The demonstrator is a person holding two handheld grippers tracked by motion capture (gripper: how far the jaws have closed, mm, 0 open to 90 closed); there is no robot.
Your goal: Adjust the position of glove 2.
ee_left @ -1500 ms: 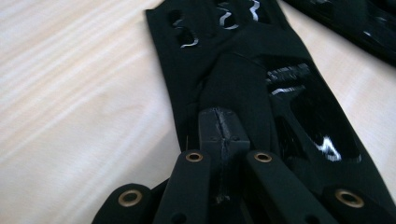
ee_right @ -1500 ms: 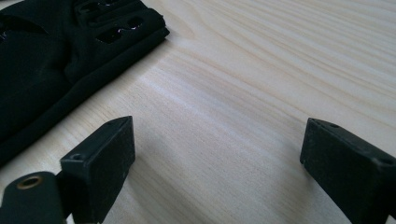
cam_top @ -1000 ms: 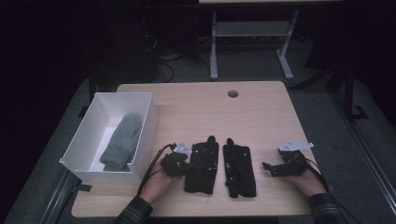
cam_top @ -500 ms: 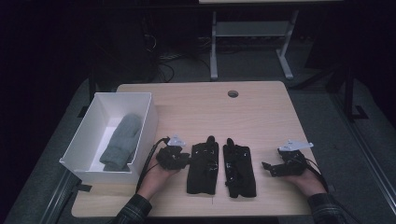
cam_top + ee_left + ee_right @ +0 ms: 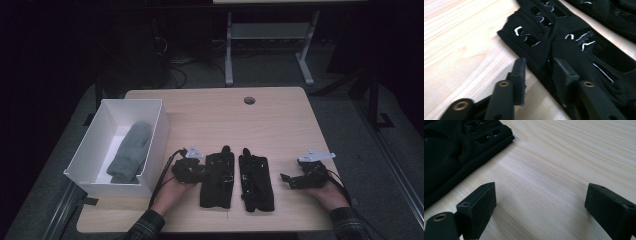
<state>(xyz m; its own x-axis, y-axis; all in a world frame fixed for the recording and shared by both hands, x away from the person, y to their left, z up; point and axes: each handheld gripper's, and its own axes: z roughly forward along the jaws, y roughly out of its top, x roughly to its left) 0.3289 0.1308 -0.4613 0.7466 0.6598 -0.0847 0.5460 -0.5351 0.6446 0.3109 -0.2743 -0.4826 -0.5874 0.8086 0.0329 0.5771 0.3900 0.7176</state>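
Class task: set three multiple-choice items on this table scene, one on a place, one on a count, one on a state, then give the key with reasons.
1. Where does the grey mitten lie?
A. in the white box
B. on the floor
C. between the black gloves

2. How many black gloves lie on the table?
A. one
B. two
C. four

3. How do the right gripper fingers stand?
A. wide apart over bare wood
B. clamped on a glove
C. shut on the mitten

Key: A, the mitten rests inside the box walls; B, a pair lies side by side; A, only tabletop shows between them.
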